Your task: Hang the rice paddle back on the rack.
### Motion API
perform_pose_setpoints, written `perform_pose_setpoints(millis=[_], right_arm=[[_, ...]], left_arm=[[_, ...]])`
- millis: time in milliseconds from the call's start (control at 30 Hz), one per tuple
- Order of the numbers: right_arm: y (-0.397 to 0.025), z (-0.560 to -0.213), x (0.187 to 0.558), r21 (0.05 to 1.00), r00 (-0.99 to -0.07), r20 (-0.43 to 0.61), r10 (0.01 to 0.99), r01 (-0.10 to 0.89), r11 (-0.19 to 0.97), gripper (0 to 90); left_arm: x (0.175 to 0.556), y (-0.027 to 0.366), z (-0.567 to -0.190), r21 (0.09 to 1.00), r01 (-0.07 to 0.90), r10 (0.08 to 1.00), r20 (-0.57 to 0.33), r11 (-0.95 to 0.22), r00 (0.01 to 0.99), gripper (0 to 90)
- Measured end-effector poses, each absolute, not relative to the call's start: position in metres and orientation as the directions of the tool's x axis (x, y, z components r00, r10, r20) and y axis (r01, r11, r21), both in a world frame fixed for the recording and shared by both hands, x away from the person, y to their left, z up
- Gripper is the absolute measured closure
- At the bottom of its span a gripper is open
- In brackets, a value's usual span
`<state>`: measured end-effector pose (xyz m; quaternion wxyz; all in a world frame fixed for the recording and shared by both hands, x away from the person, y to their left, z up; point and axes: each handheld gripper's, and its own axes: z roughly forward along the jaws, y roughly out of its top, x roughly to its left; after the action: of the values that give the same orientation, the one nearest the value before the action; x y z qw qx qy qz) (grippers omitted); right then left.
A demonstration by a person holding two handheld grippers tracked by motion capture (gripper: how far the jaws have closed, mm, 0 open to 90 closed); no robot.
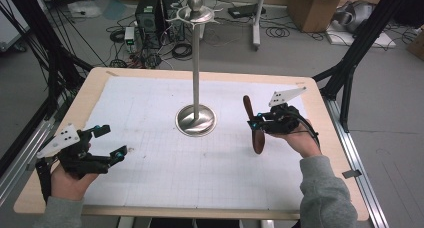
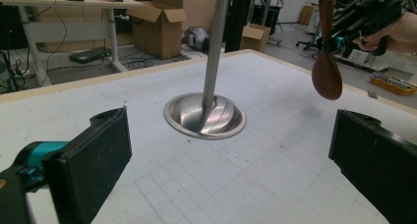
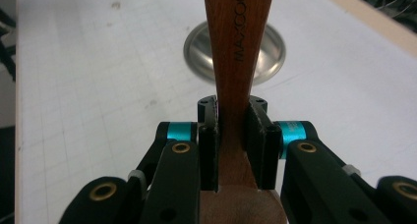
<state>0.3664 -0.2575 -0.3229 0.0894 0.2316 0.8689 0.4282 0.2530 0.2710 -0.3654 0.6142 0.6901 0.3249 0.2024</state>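
A brown wooden spoon (image 1: 253, 124) hangs bowl-down above the right side of the white gridded mat, my right gripper (image 1: 255, 123) shut on its handle. In the right gripper view the handle (image 3: 238, 47) runs up between the closed pads (image 3: 208, 145). From the left gripper view the spoon (image 2: 326, 62) shows at upper right, held clear of the table. A metal stand (image 1: 195, 73) with a round base (image 1: 195, 120) and hooked top rises at the mat's centre. My left gripper (image 1: 111, 140) rests open near the left edge, nothing between its fingers (image 2: 93, 160).
The white mat (image 1: 165, 168) covers most of the wooden table (image 1: 90, 88). Beyond the table lie cables, computer cases (image 1: 150, 13), cardboard boxes (image 1: 312, 8) and black frame legs (image 1: 360, 43). Metal rails run along both table sides.
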Motion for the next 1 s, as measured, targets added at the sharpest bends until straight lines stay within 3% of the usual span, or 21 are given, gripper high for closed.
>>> perform_pose_setpoints(millis=[1000], right_arm=[[-0.248,-0.247,0.386,0.879,-0.850,0.019,0.527,0.265,0.396,77.4]], left_arm=[[0.257,0.267,-0.367,0.977,0.209,0.693,-0.127,-0.036,0.710,2.8]])
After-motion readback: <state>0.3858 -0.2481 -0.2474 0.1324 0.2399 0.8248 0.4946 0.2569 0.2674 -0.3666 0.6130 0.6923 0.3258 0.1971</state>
